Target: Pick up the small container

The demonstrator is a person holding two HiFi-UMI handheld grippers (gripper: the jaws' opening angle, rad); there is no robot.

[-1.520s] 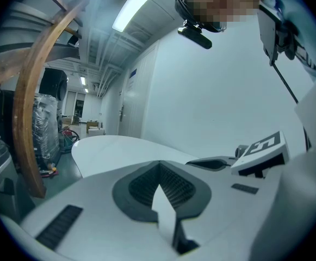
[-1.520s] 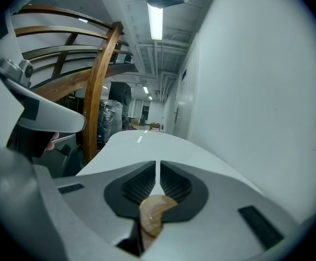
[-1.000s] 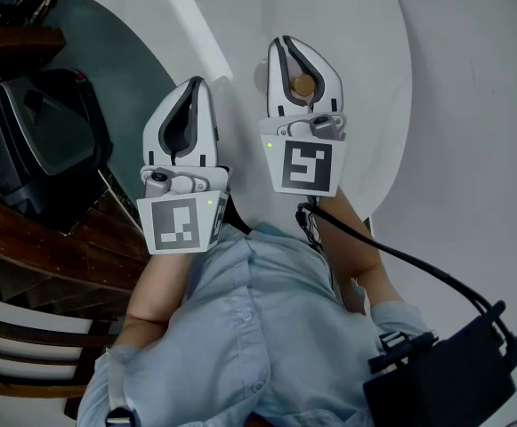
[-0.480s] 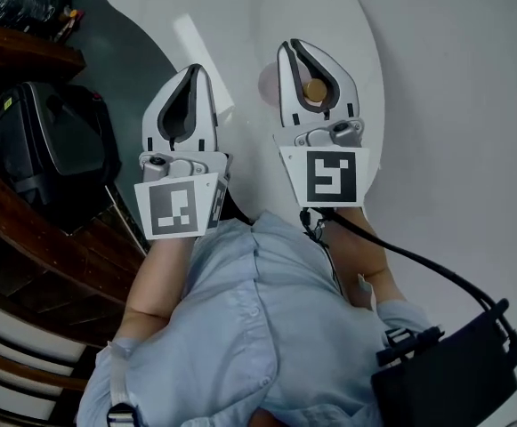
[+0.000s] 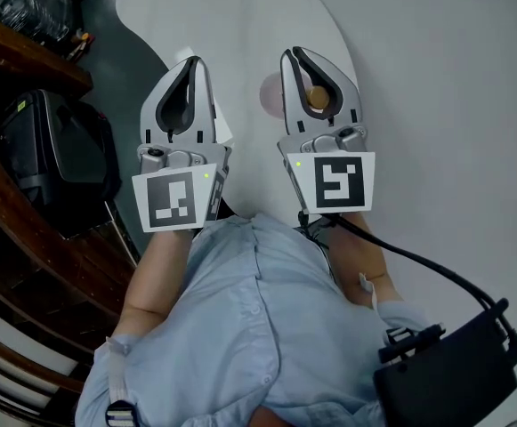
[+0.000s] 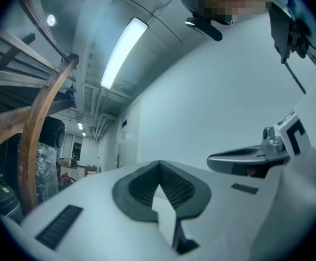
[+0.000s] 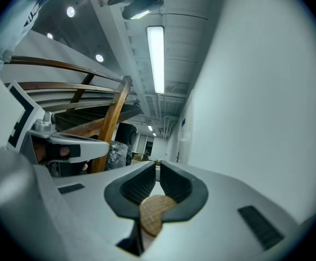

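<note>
The small container shows as a round cork-brown top inside the loop of my right gripper's jaws, which are shut on it. In the right gripper view the same wooden disc sits pinched at the base of the closed dark pads. A pale pinkish round patch lies just left of that gripper; I cannot tell what it is. My left gripper is held beside the right one, shut with nothing in it. Its fingertips meet in the left gripper view. Both are held above the white table.
A black bag and dark wooden rails are at the left. A black box with a cable hangs at the person's right side. Both gripper views face upward at ceiling lights and a wooden handrail.
Both grippers have risen a little in the head view and look slightly bigger. The table edge has slid up and to the right. The right grip on the container is unchanged.
</note>
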